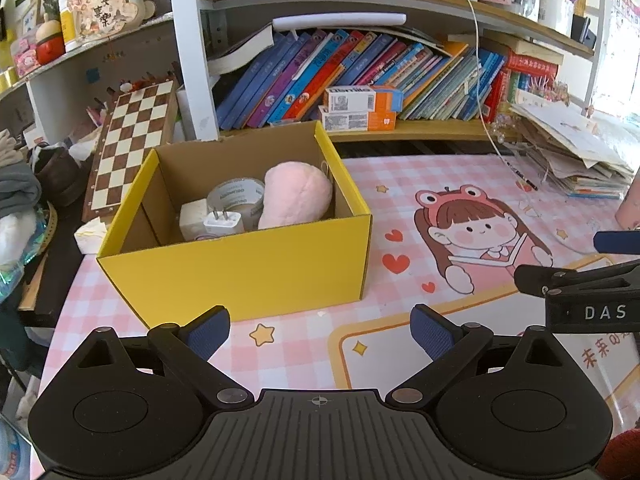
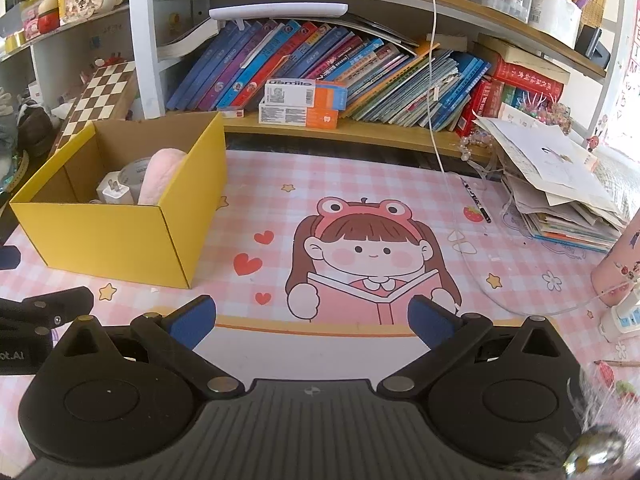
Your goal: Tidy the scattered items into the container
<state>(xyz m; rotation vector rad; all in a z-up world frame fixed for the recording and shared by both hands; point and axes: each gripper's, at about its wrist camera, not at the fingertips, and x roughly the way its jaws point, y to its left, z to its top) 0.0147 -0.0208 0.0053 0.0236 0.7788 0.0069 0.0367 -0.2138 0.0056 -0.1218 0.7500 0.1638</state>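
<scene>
We find the yellow box (image 1: 248,264) standing open on the pink checked mat (image 1: 400,184) that covers the tabletop, at its left end, just in front of a leaning chessboard (image 1: 132,140). Inside the box we see a pink plush (image 1: 296,196) against the right wall, a tape roll (image 1: 236,196) beside it, and a white charger (image 1: 222,222), prongs up, at the front with a white block (image 1: 192,218) touching its left side. The left tool (image 1: 320,334) hangs low before the box, its blue pads spread wide with nothing between them. The right tool (image 2: 312,316) sits over the mat's cartoon girl (image 2: 372,256), likewise spread wide and empty; the box lies well to its left. On the mat near the right edge we note a pencil (image 2: 476,200), a paper stack (image 2: 560,184), a white cable (image 2: 436,120) and a pink bottle (image 2: 620,272). Books (image 2: 320,68) fill the shelf behind.
</scene>
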